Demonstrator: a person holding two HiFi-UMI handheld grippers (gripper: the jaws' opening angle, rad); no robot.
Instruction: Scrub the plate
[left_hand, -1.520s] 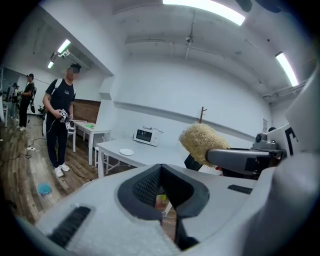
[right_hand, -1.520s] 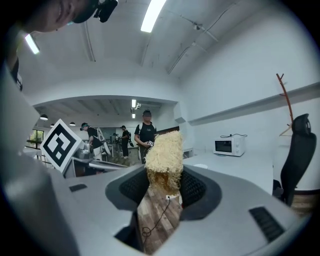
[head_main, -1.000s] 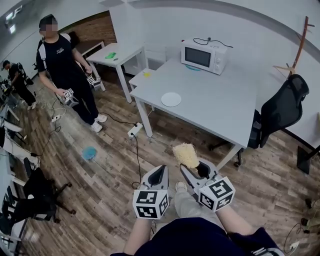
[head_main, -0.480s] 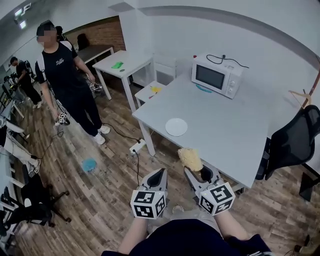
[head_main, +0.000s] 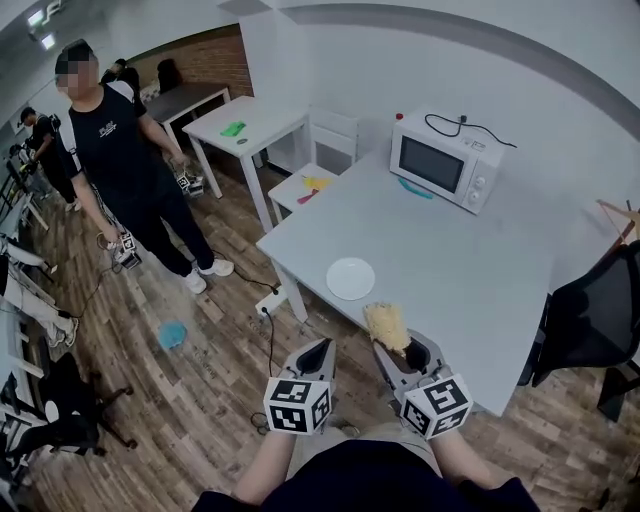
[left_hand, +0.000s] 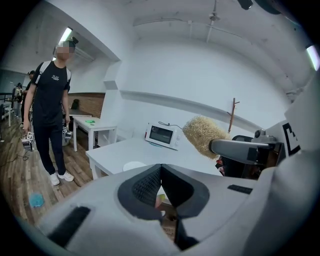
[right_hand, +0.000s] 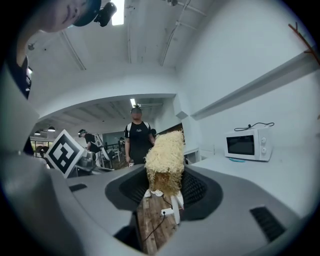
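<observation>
Round white plate (head_main: 350, 278) lies flat, face up, on the pale grey counter (head_main: 470, 270), close to the counter's near edge and toward its left corner. Being round, it has no long axis to call. Nothing rests on it and nothing touches it.

Just short of it, the straw-yellow fibrous scrubber (head_main: 386, 325) is clamped in the right gripper (head_main: 393, 348). The right gripper view shows both dark ribbed fingers (right_hand: 196, 189) pinched onto the scrubber's (right_hand: 164, 161) lower end, with most of the bundle sticking out past the tips. Its long axis runs straight on from the fingers, pointing forward and a little left, toward the plate. In the head view it shows against the counter's near edge, apart from the plate.

Beside it, the left gripper (head_main: 315, 352) hangs over the wooden floor (head_main: 210, 370), off the counter. In its own view the fingers (left_hand: 145, 186) are pressed right together with nothing between them, and they aim at the counter.

At the back of the counter sits a white microwave oven (head_main: 447, 160). A black office chair (head_main: 595, 320) stands at the right. Off to the left, a person in a black T-shirt (head_main: 120, 150) stands on the floor, near a small white table (head_main: 250, 122).
</observation>
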